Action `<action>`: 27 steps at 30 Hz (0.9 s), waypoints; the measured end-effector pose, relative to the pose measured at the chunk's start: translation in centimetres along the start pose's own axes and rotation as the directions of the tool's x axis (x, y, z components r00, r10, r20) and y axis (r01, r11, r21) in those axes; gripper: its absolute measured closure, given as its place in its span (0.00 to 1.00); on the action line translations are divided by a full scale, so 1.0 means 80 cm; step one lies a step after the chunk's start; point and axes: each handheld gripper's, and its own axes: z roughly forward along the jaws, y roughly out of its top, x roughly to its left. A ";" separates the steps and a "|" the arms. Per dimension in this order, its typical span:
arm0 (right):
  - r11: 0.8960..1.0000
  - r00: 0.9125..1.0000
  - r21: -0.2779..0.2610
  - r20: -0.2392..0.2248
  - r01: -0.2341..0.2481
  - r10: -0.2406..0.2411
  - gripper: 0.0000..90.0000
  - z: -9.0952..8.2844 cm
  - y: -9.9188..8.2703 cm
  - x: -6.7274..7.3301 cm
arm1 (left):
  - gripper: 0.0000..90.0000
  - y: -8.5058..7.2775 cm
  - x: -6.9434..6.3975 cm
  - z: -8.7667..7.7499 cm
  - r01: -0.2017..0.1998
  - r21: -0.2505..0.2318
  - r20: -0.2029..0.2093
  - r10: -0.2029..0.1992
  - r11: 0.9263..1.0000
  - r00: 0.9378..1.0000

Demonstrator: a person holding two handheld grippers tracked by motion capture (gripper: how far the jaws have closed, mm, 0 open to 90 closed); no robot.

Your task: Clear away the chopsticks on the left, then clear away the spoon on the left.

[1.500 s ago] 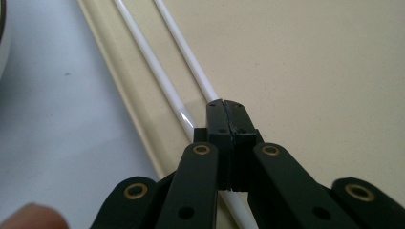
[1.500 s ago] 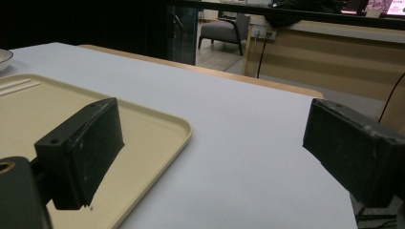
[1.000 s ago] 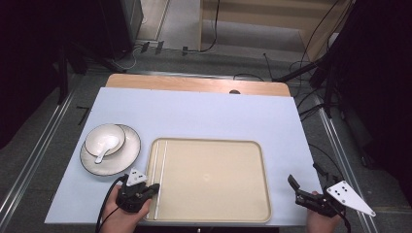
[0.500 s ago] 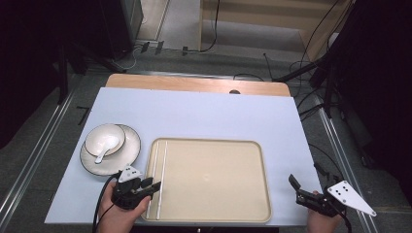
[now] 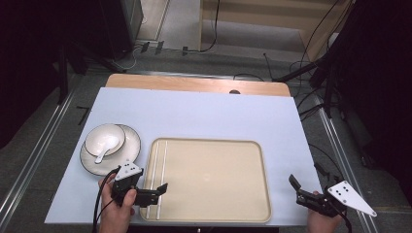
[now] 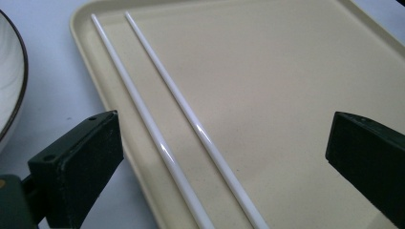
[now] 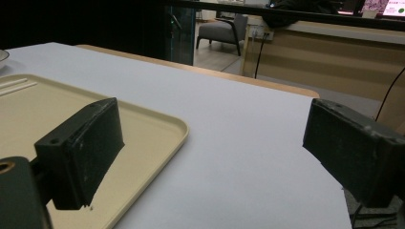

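1. Chopsticks: two thin white plastic chopsticks [image 6: 162, 129] lie side by side, slightly apart, on the left part of the beige rectangular plastic tray [image 5: 218, 194], running lengthwise between the jaws of the left gripper [image 5: 158, 191] and away from it.
2. Left gripper [image 6: 224, 143]: jaws stand wide apart, one outside the tray's near-left rim, the other over the tray's floor; they have just been opening, and the pads press on nothing, the chopsticks lying loose below the gap.
3. Right gripper [image 5: 296, 187]: held off the tray's right rim at the near table edge, jaws spread wide with nothing between them.
4. Writing: no brand, label or lettering can be read on any item.
5. Change from the earlier frames: the left gripper, closed a second ago beside the tray's left rim, now reaches over that rim with jaws parted; the right gripper, tray and dishes lie as before.
6. Differences between views: the high view shows, just beyond the left gripper, a white ceramic bowl with a white spoon [image 5: 104, 143] on a dark-rimmed white plate [image 5: 128, 158], all on the pale blue table cover [image 5: 204, 116]. The left gripper view [image 6: 9, 90] shows a sliver of that plate. The right gripper view [image 7: 210, 143] shows the tray's corner [image 7: 176, 129] beside its left jaw and, far behind, a grey armchair [image 7: 219, 31].
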 end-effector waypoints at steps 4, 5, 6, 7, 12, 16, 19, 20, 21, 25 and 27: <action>1.000 1.000 -0.004 -0.003 -0.006 0.006 0.07 0.000 0.000 0.000 | 0.00 0.004 -0.002 0.000 -0.012 0.002 -0.002 0.012 1.000 1.000; 1.000 1.000 -0.007 -0.008 -0.012 0.012 0.07 0.000 0.000 -0.001 | 0.00 0.006 -0.002 0.000 -0.015 -0.001 -0.011 0.015 1.000 1.000; 1.000 1.000 -0.009 -0.009 -0.015 0.015 0.07 -0.001 0.000 -0.001 | 0.00 0.009 -0.002 -0.001 -0.025 -0.004 -0.009 0.025 1.000 1.000; 1.000 1.000 -0.009 -0.007 -0.013 0.013 0.07 -0.001 0.000 -0.001 | 0.00 0.011 -0.002 -0.002 -0.032 -0.007 -0.006 0.032 0.999 0.999; 1.000 1.000 -0.011 -0.001 -0.020 0.020 0.07 -0.002 -0.001 -0.003 | 0.00 0.029 0.001 -0.011 -0.061 -0.041 -0.025 0.060 0.997 0.998; 1.000 1.000 -0.008 -0.003 -0.017 0.017 0.07 -0.001 0.000 -0.002 | 0.00 0.044 0.009 -0.013 -0.063 -0.046 -0.045 0.060 0.997 0.997; 1.000 1.000 -0.009 -0.005 -0.011 0.011 0.07 0.000 0.000 -0.001 | 0.00 0.052 0.017 -0.012 -0.059 -0.052 -0.051 0.056 0.997 0.997; 1.000 1.000 -0.006 -0.005 -0.005 0.005 0.07 0.000 0.001 -0.001 | 0.00 0.054 0.020 -0.012 -0.056 -0.055 -0.052 0.053 0.997 0.997; 1.000 1.000 -0.005 -0.003 -0.004 0.004 0.07 0.000 0.001 -0.001 | 0.00 0.057 0.023 -0.013 -0.048 -0.062 -0.060 0.045 0.997 0.997; 1.000 1.000 -0.004 -0.005 -0.011 0.011 0.07 0.000 0.000 -0.002 | 0.00 0.064 0.039 -0.018 -0.041 -0.100 -0.106 0.031 0.994 0.994; 1.000 1.000 -0.003 -0.005 -0.007 0.007 0.07 0.001 0.000 -0.001 | 0.00 0.065 0.047 -0.022 -0.037 -0.102 -0.121 0.025 0.994 0.992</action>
